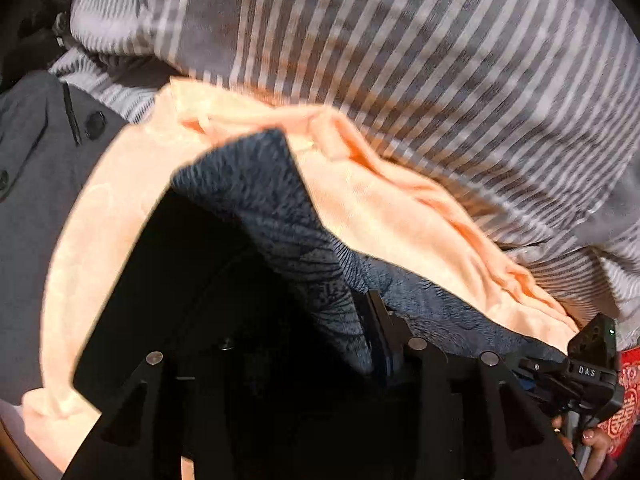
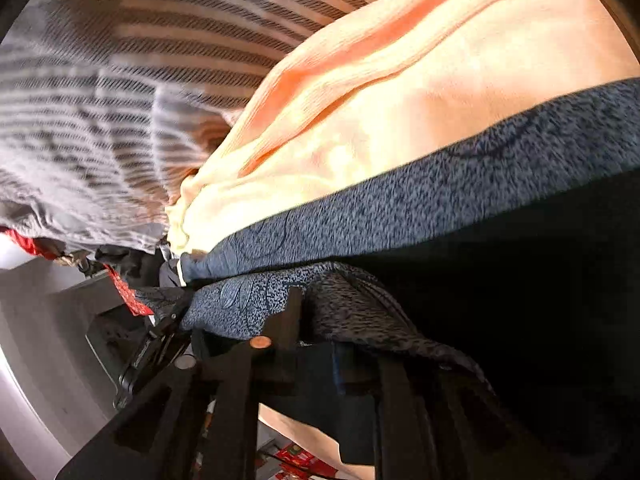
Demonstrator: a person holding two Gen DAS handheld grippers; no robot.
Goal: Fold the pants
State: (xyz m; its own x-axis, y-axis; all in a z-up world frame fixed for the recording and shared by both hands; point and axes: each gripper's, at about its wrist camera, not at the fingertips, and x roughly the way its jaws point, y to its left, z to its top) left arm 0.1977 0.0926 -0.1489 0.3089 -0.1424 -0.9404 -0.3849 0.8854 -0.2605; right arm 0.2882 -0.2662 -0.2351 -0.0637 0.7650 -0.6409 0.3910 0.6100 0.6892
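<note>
Between both pairs of fingers we see the blue-grey patterned pants (image 1: 256, 184), draped over peach fabric (image 1: 120, 208) and striped bedding (image 1: 400, 40). Their hem runs crosswise, from the left gripper (image 1: 376, 340) toward the right gripper (image 2: 296, 312). Each gripper's fingers stand partly apart with cloth between them; whether the pads press on it we cannot tell.

Left tool (image 1: 320, 320) angled steeply down, right tool (image 2: 316, 320) tilted down

Dark blue-grey patterned pants (image 1: 256, 196) lie draped in folds over peach cloth (image 1: 400, 216).
</note>
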